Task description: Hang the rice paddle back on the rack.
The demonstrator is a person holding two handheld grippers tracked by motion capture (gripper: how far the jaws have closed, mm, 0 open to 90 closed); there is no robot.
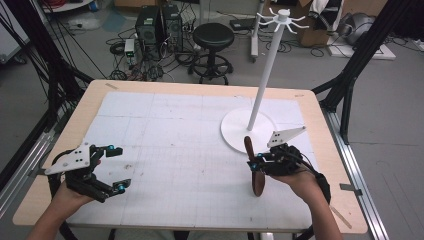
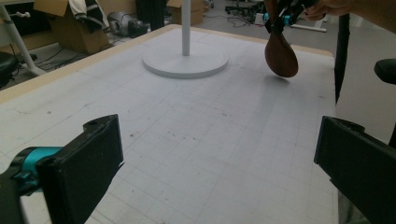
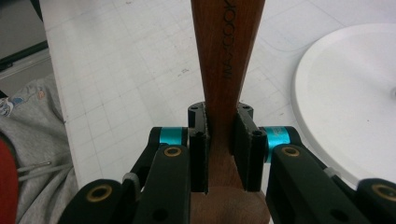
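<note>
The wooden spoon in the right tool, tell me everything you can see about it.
The wooden spoon is dark reddish-brown wood, smooth, with a flat handle bearing engraved lettering and a rounded oval bowl. The right tool is shut on it where the handle widens toward the bowl, jaws pressing both edges. In the high view it hangs bowl down, handle pointing up, near the white stand's round base. In the left gripper view the bowl seems to hang just above the gridded mat, a shadow beneath it.

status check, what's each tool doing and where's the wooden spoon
Right tool shut on wooden spoon, lifted off the table. Left tool open, holding nothing. White stand just beyond the spoon.
</note>
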